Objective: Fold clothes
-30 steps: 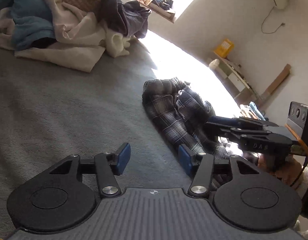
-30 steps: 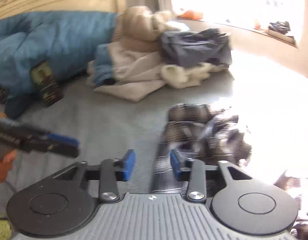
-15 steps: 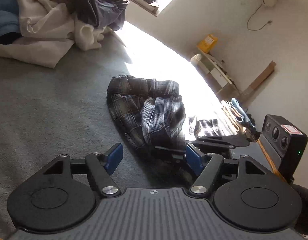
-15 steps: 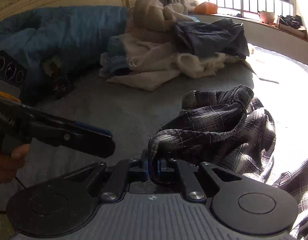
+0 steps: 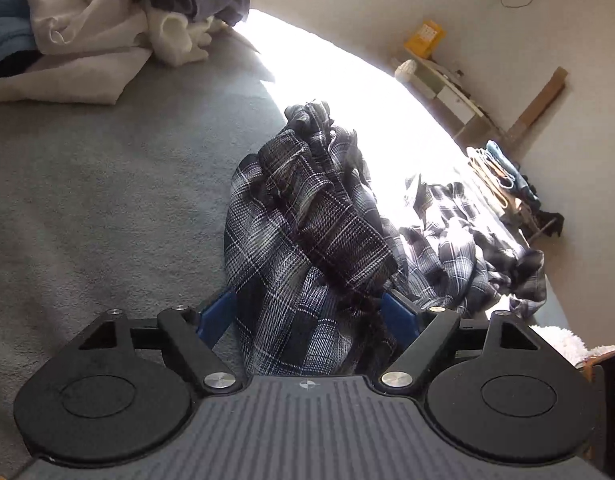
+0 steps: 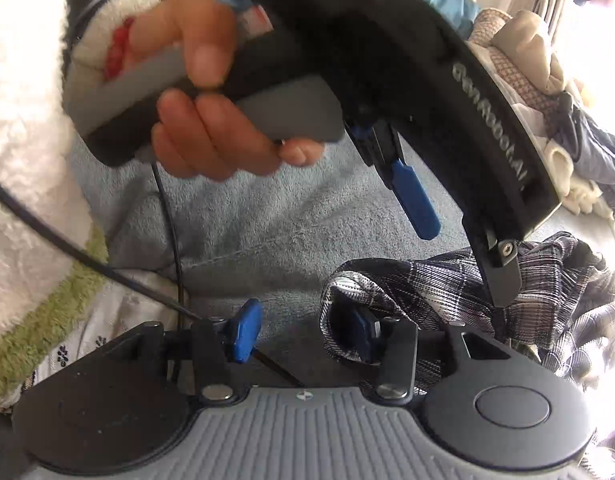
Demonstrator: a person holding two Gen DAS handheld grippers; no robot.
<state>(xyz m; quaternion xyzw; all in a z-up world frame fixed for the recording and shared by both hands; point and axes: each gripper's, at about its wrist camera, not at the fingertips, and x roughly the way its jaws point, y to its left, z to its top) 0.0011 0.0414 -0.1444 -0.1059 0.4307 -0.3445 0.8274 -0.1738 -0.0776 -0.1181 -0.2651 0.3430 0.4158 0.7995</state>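
Right wrist view: letting go with the right hand-held gripper, jaws opening after pinching a fold of the shirt half a second ago. Now only carrying that fold draped over the right-hand pad, with nothing squeezed between the two pads.

Reaching in from the upper part of the same frame with the left hand-held gripper, gripped by a hand, one finger dipping onto the shirt at right. Spreading too, jaws opening wide around a raised ridge of shirt at lower centre of the left wrist view, where a second ago only bare bed was showing between the pads. Straddling the cloth, not yet clamping it.

Probably handing the fold over from right to left, or regripping for a proper spread; still leaving the shirt crumpled at centre frame, trailing off to the right into the sun, so no fold made yet.

Crowding the upper left of the left wrist view with a pile of other clothes, well apart from the shirt. Trailing a cable across the lower left of the right wrist view, close to the right pads and risking a snag. Washing out the far half of the shirt with glare, hiding its edges.
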